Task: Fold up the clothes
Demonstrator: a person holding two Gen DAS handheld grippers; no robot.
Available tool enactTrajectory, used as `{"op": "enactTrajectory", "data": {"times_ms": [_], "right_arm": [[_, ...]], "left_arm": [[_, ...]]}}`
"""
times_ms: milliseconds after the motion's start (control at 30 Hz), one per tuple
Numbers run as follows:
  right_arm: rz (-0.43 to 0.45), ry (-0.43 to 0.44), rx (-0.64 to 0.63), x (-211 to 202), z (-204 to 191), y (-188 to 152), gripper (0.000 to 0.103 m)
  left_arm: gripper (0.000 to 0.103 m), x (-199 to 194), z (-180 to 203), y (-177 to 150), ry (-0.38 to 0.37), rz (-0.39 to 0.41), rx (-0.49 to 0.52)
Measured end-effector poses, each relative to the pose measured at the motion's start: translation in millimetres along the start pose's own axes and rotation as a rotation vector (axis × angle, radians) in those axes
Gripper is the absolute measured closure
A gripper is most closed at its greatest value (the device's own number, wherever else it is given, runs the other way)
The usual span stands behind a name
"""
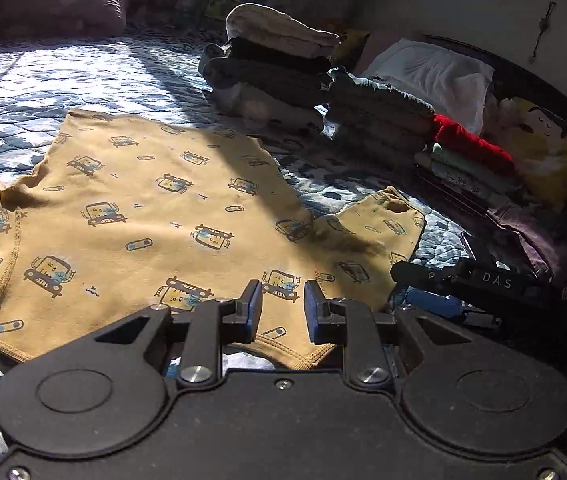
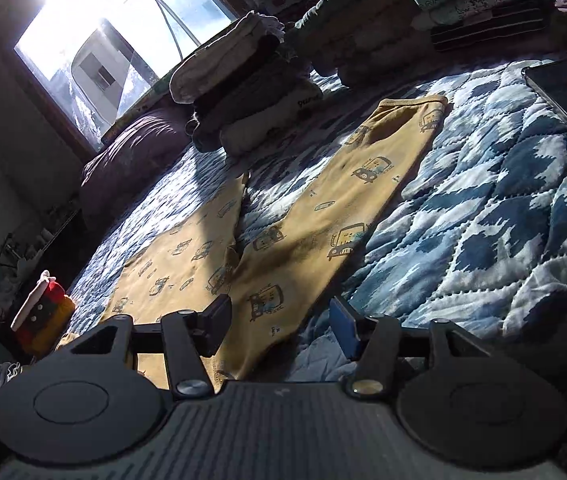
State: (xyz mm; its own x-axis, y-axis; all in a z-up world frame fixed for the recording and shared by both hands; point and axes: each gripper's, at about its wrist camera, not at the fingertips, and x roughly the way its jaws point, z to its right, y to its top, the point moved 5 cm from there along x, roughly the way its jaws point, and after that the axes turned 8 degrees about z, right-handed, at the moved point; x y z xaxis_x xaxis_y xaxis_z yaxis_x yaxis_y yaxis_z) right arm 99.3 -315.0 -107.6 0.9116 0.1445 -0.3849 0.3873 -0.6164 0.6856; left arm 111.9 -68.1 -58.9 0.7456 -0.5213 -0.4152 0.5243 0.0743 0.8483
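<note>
Nearest in the left wrist view, the left tongs (image 1: 282, 306) stand narrowly parted and empty, poised just above the near hem of the mustard-yellow cotton top printed with small cartoon cars (image 1: 131, 216). The position suggests a pinch at the hem is being prepared, since a fold would start from this edge. In the right wrist view the right tongs (image 2: 281, 326) stand wide apart and likewise grip nothing; they straddle the near end of the top's right sleeve (image 2: 323, 220), probably to lift it inward over the body.

The garment lies spread flat, sleeves out, on the blue-and-white quilted bedspread (image 1: 43, 76), near the bed's front edge and in strong sunlight; it is not yet folded. Part of the right tool, a black bar marked "DAS" (image 1: 495, 280), shows at the right of the left view.

Farther back, stacks of folded clothes in grey, cream and dark tones (image 1: 271, 76) stand in a row toward the right, apparently the finished pile kept clear of the working area. Beyond them lie a white pillow (image 1: 431, 76) and, far left, a purple bolster cushion (image 1: 63, 0) below the bright window (image 2: 95, 32).
</note>
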Motion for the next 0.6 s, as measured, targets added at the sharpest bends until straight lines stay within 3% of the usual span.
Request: {"op": "enactTrajectory", "data": {"times_ms": [33, 67, 133, 233, 333, 400, 467, 600], "right_arm": [[0.004, -0.007, 0.017, 3.3, 6.7, 3.0, 0.048], [0.015, -0.018, 0.038, 6.3, 14.2, 8.5, 0.050], [0.031, -0.029, 0.080, 12.4, 28.5, 19.3, 0.054], [0.051, -0.043, 0.092, 20.4, 41.6, 33.4, 0.062], [0.057, -0.058, 0.060, 30.2, 46.3, 42.6, 0.063], [0.063, -0.108, -0.004, 37.6, 46.7, 44.7, 0.078], [0.077, -0.150, -0.005, 42.5, 52.7, 46.9, 0.103], [0.090, -0.175, 0.020, 42.8, 56.6, 48.8, 0.103]], "left_arm": [[0.083, 8.0, 7.1, -5.9, -0.001, -0.023, 0.034], [0.083, 22.2, 15.5, -17.7, 0.009, -0.095, 0.087], [0.083, 33.4, 27.2, -38.4, 0.025, -0.138, 0.187], [0.083, 27.8, 40.1, -38.2, 0.027, -0.133, 0.293], [0.083, 22.1, 40.8, -36.6, 0.006, -0.102, 0.264], [0.082, 28.7, 39.8, -42.9, 0.016, -0.137, 0.278], [0.081, 28.5, 40.2, -43.1, 0.006, -0.144, 0.279], [0.072, 18.9, 34.2, -39.7, -0.062, -0.145, 0.202]]}}
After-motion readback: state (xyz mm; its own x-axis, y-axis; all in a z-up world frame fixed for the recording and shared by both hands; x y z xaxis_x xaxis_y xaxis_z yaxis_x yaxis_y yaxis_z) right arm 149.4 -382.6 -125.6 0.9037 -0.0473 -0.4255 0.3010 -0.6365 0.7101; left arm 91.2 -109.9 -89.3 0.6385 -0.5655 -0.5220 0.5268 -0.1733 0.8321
